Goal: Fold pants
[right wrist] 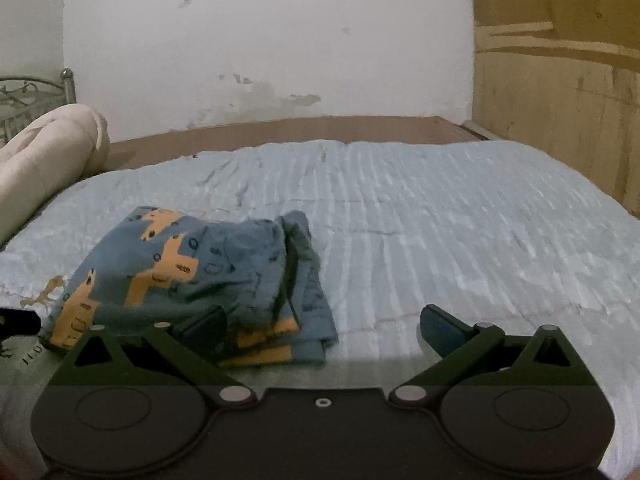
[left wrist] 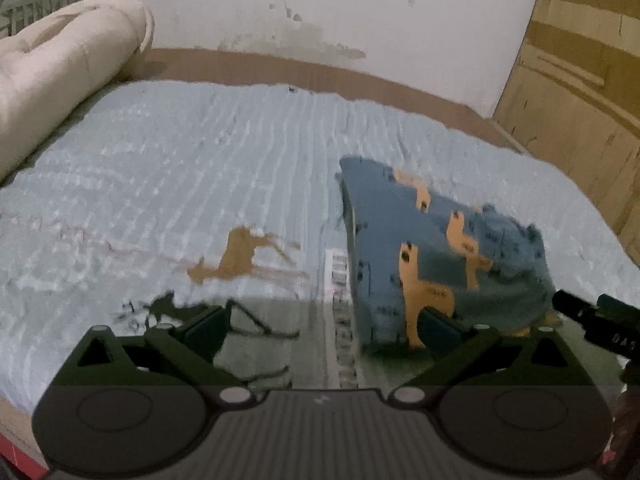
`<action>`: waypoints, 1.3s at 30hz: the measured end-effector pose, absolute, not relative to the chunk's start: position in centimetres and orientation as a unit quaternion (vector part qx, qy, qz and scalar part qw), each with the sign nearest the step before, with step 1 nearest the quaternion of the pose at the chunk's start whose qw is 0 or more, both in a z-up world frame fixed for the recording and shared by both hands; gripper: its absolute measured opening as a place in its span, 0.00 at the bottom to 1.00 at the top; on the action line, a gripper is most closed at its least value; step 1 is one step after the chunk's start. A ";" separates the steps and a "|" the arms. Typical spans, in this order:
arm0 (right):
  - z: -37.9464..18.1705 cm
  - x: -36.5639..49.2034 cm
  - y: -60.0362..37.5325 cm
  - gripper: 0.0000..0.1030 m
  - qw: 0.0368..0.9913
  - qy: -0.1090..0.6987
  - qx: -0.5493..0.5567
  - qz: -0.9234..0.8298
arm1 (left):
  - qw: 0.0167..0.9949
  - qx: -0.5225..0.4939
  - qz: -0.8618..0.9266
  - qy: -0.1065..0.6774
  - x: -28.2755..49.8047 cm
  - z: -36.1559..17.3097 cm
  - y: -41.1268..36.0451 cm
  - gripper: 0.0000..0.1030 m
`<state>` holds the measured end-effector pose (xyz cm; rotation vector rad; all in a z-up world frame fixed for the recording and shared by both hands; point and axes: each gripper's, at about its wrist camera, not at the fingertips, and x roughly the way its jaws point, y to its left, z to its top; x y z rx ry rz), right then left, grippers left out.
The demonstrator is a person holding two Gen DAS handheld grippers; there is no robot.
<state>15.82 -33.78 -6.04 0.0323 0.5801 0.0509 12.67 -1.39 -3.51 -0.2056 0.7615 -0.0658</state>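
The pants [left wrist: 440, 256] are blue with orange figures and lie folded into a small, thick stack on the light blue bedspread [left wrist: 200, 168]. In the left wrist view they sit to the right. My left gripper [left wrist: 322, 328] is open, and its right finger [left wrist: 440, 326] stands in front of the stack's near corner without pinching it. In the right wrist view the pants [right wrist: 192, 272] lie to the left. My right gripper [right wrist: 324, 328] is open, its left finger [right wrist: 204, 328] at the stack's near edge and nothing held. Each gripper's tip shows at the edge of the other's view.
A rolled beige quilt [left wrist: 60, 64] lies at the bed's far left, with a metal bed rail [right wrist: 32, 92] behind it. A brown bed frame [right wrist: 320, 128] and white wall close the back. Wooden panels [right wrist: 560, 100] stand on the right. An orange-brown print [left wrist: 240, 256] marks the bedspread.
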 end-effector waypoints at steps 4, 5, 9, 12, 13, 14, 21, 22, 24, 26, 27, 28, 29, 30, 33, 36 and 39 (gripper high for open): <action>-5.5 17.7 -32.5 0.99 0.958 0.284 0.000 0.040 | 0.929 -0.087 -0.026 0.360 14.8 -2.9 -1.8 1.00; -5.4 18.3 -32.0 0.99 0.958 0.284 -0.005 0.046 | 0.930 -0.084 -0.027 0.356 15.5 -2.8 -1.9 1.00; -5.4 20.8 -30.7 0.99 0.957 0.283 -0.036 0.055 | 0.932 -0.066 -0.035 0.354 18.9 -2.7 -2.9 1.00; -5.4 22.9 -30.9 0.99 0.958 0.281 -0.041 0.049 | 0.932 -0.046 -0.042 0.357 21.5 -3.0 -3.5 1.00; -5.5 23.6 -31.2 0.99 0.958 0.281 -0.040 0.045 | 0.931 -0.040 -0.041 0.360 22.3 -3.3 -3.7 1.00; -5.5 24.4 -31.5 0.99 0.958 0.283 -0.038 0.038 | 0.930 -0.035 -0.038 0.364 23.3 -3.5 -3.8 1.00; -7.2 28.5 -33.6 0.99 0.950 0.310 -0.027 0.014 | 0.918 -0.049 -0.054 0.389 26.7 -5.9 -3.5 1.00; -7.5 28.7 -33.9 0.99 0.950 0.312 -0.025 0.013 | 0.917 -0.053 -0.055 0.392 26.9 -6.1 -3.3 1.00; -8.0 29.0 -34.0 0.99 0.948 0.316 -0.018 0.010 | 0.914 -0.063 -0.056 0.396 26.9 -6.5 -3.2 1.00; -8.2 28.9 -34.0 0.99 0.950 0.313 -0.014 0.009 | 0.915 -0.065 -0.054 0.396 26.6 -6.5 -3.2 1.00; -8.0 28.6 -34.0 0.99 0.951 0.308 -0.012 0.010 | 0.915 -0.062 -0.052 0.394 26.3 -6.4 -3.2 1.00; -7.7 28.2 -33.9 0.99 0.953 0.302 -0.010 0.011 | 0.916 -0.059 -0.050 0.393 26.1 -6.2 -3.2 1.00; -7.4 27.7 -33.8 0.99 0.955 0.296 -0.009 0.011 | 0.917 -0.055 -0.047 0.392 25.8 -6.0 -3.3 1.00; -7.1 27.1 -33.7 0.99 0.957 0.291 -0.008 0.012 | 0.917 -0.053 -0.046 0.392 25.6 -5.8 -3.4 1.00; -6.1 25.2 -33.2 0.99 0.961 0.278 -0.003 0.021 | 0.918 -0.047 -0.043 0.392 24.4 -5.2 -3.7 1.00; -5.7 23.4 -32.6 0.99 0.961 0.276 -0.004 0.026 | 0.918 -0.045 -0.040 0.392 23.0 -4.9 -3.9 1.00; -6.1 21.7 -32.2 0.99 0.958 0.285 -0.013 0.028 | 0.918 -0.041 -0.037 0.393 21.5 -4.9 -4.2 1.00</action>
